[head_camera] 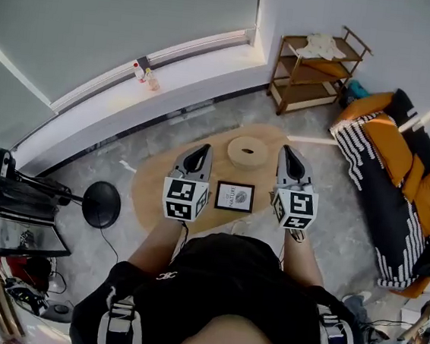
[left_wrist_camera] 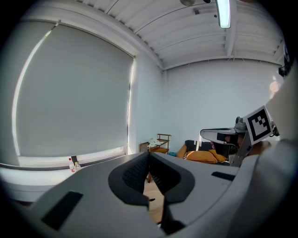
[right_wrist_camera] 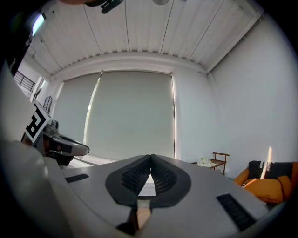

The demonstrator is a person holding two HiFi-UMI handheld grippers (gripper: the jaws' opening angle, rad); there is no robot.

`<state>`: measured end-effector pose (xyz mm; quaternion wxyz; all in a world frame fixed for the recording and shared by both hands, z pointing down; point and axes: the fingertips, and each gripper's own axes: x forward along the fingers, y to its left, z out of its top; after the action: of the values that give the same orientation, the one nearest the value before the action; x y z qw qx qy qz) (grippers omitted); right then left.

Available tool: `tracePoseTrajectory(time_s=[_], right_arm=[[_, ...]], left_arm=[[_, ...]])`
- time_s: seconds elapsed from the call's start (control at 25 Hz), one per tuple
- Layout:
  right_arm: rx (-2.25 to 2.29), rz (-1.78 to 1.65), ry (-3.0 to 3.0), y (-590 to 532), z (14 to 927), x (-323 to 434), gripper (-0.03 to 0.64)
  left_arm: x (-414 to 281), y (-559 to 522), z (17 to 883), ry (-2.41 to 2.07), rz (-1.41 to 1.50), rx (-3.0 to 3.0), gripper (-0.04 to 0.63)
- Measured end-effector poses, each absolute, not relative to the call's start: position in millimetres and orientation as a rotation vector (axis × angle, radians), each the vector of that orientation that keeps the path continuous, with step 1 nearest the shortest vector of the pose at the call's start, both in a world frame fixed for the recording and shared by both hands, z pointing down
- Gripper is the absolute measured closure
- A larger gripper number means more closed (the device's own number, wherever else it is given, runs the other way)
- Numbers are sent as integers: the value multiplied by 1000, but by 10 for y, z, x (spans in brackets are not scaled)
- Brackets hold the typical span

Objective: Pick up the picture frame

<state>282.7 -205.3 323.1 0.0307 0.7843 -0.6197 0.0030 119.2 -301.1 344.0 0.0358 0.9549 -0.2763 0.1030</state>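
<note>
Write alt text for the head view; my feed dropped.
A small dark picture frame sits on a round wooden table, between the person's left tongs and right tongs, both shut and empty, neither touching it. A round wooden ring sits beyond the frame.

A round wooden bench [head_camera: 151, 185] carries a flat wooden ring [head_camera: 248, 152]. Beyond it, a wooden shelf [head_camera: 313, 75] holds a pale cloth [head_camera: 320, 45]. An orange-and-black couch [head_camera: 399, 164] lies beside it, and two bottles [head_camera: 145, 76] stand on the windowsill [head_camera: 93, 93].
</note>
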Motion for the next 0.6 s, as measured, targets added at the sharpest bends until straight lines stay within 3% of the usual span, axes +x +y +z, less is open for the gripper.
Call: tracePoseTrajectory(time_s=[0.28,0.6], right_arm=[[2376,29,-1977,-2487,3215,3679,601],[2356,71,-2003,-3027,3250,3556,600]], left_arm=[[2029,-3411,3380,-882,357,2920,574],[1909,-3934,3353,-866,386,2905,574]])
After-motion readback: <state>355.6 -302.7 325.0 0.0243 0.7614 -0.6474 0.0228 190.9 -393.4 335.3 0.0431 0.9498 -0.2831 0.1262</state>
